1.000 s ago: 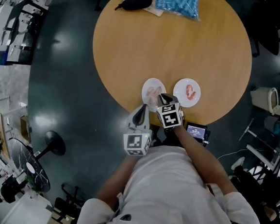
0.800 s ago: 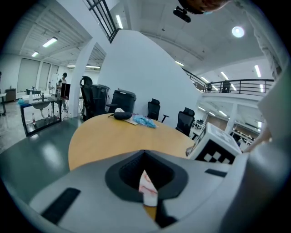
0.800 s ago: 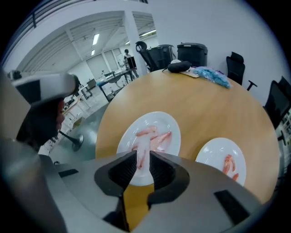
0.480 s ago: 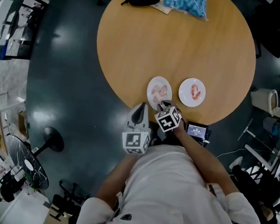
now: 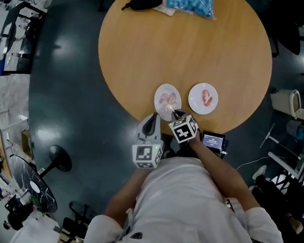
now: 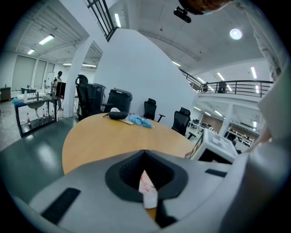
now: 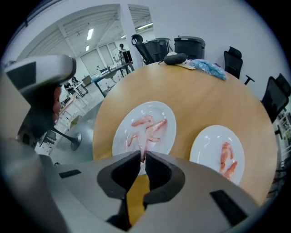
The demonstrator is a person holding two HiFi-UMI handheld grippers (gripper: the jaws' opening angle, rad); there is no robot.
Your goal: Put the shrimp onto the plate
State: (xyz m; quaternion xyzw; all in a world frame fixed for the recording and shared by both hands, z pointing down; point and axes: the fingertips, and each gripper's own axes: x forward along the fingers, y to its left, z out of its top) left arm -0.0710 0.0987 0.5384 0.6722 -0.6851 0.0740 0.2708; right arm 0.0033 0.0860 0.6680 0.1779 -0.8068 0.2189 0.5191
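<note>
Two white plates sit near the table's front edge. The left plate carries several pink shrimp. The right plate holds two shrimp. My right gripper points steeply down at the left plate's near rim. Its jaws have just been closing and are now pinched on the end of one shrimp. My left gripper hangs off the table's edge, jaws together with a thin pale, red-flecked sliver between them.
The round wooden table has a black pouch and a blue bag at its far side. A small screen device sits by my right forearm. A waste bin and office chairs stand around on the dark floor.
The right gripper has rolled and sunk a little at the left plate's near rim. The left gripper has stayed put.
</note>
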